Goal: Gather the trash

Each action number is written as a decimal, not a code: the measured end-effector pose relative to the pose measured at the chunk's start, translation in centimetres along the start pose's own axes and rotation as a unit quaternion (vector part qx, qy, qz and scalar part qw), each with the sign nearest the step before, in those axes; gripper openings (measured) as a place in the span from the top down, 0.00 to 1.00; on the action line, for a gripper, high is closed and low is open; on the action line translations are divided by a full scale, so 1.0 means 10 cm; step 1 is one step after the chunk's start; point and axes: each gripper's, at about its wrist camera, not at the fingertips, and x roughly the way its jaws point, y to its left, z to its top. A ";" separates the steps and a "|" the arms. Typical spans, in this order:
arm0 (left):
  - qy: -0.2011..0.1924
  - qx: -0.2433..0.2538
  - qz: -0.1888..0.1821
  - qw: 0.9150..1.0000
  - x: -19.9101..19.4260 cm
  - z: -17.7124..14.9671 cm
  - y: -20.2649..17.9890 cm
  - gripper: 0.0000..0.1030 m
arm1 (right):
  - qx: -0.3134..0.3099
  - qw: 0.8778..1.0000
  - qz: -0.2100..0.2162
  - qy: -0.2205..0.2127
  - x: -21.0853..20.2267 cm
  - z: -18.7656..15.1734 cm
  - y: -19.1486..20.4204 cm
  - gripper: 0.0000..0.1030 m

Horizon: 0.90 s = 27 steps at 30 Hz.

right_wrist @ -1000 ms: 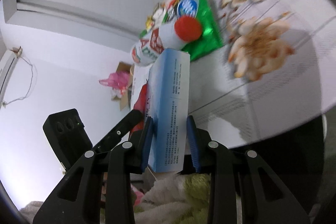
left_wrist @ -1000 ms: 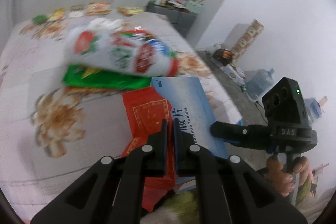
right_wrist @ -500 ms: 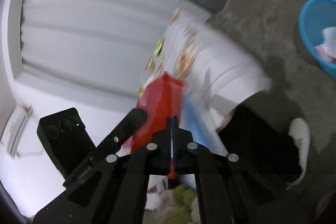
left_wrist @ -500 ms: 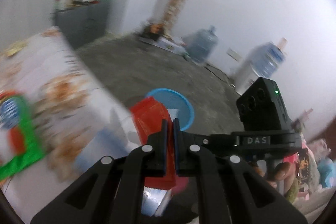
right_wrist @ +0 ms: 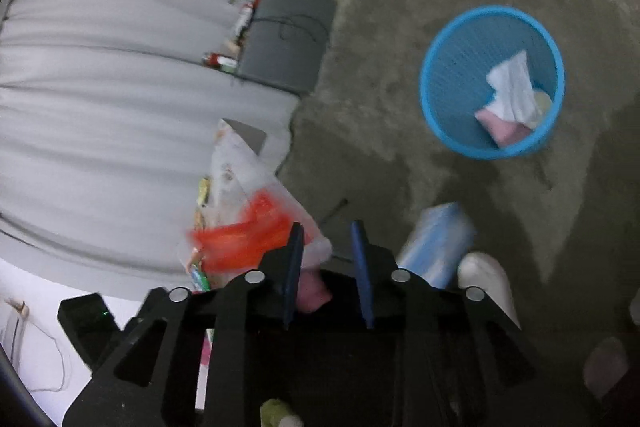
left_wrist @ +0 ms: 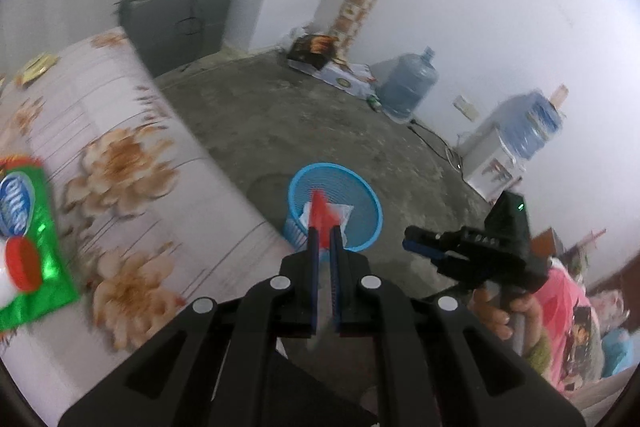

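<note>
Two grippers now face the floor, not the table; the left gripper [left_wrist: 325,239] still pinches the red foil wrapper [left_wrist: 319,213]; the right gripper [right_wrist: 326,259] has opened, its pale blue cardboard box [right_wrist: 434,245] falling short of the round blue mesh wastebasket [right_wrist: 438,107] beyond, a likely miss.

My left fingers [left_wrist: 314,259] hide most of the red wrapper [left_wrist: 319,213]. The pale blue box [right_wrist: 436,243] is motion-smeared, its print unreadable. The green packet [left_wrist: 36,247] runs off the frame edge.
</note>
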 end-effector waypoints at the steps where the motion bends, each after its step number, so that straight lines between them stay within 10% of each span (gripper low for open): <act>1: -0.003 -0.004 0.003 1.000 -0.04 -0.01 0.02 0.95 | -0.001 1.000 -0.007 0.003 0.03 0.00 0.00 0.67; 17: -0.027 -0.009 -0.006 1.000 -0.26 -0.09 0.13 0.95 | 0.012 0.989 -0.150 0.005 0.23 -0.04 -0.37 0.44; 27: 0.022 0.059 0.011 0.998 0.03 -0.29 -0.25 0.47 | -0.031 0.982 -0.187 0.018 0.34 -0.08 -0.38 0.32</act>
